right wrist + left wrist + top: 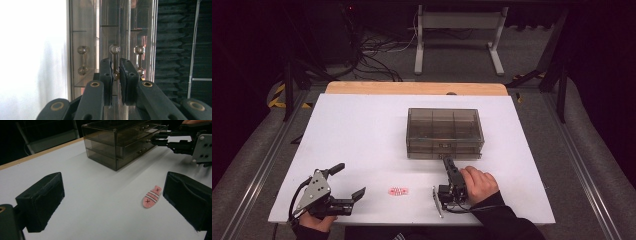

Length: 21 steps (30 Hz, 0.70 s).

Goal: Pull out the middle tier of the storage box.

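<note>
A smoky clear drawer box (444, 132) stands on the white table (362, 130), right of centre, with three drawers stacked. In the right gripper view my right gripper (115, 71) is shut on the middle drawer's handle (114, 50), with the bar pinched between the pads. From above, my right gripper (447, 161) points at the box front. My left gripper (349, 181) rests open at the front left with nothing between its jaws. A pink fish-shaped piece (398, 191) lies flat between the two hands, just inside the right jaw in the left gripper view (151, 196).
The box (117, 142) and the right gripper (152, 141) sit beyond the fish in the left gripper view. A wooden strip (417, 88) runs along the table's far edge. Past it are a white stand (457, 30) and floor cables (377, 55).
</note>
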{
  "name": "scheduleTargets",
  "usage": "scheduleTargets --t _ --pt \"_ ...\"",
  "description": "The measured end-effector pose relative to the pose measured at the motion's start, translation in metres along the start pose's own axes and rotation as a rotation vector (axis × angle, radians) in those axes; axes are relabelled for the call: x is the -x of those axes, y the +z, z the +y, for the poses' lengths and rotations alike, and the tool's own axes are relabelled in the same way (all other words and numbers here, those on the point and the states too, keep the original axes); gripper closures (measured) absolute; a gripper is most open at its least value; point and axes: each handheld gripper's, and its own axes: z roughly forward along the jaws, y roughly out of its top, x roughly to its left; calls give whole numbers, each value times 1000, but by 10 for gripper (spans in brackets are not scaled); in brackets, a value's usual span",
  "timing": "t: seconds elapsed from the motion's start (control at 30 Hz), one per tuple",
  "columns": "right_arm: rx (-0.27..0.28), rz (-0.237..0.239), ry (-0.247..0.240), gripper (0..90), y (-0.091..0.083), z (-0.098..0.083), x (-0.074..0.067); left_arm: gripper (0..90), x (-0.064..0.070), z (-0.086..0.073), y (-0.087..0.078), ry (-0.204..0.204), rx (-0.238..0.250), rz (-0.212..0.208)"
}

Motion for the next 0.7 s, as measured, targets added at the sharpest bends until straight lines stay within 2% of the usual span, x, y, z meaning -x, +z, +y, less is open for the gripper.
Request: scheduleTargets --t 0.5,0.6,0.7 --pt "12 14 23 803 -3 -1 -4 47 0 0 0 1 0 0" --pt "27 15 55 753 -4 -1 -2 47 0 0 0 -2 -2 -2" --pt "29 35 90 713 -6 -4 -1 47 0 0 0 -4 -1 -2"
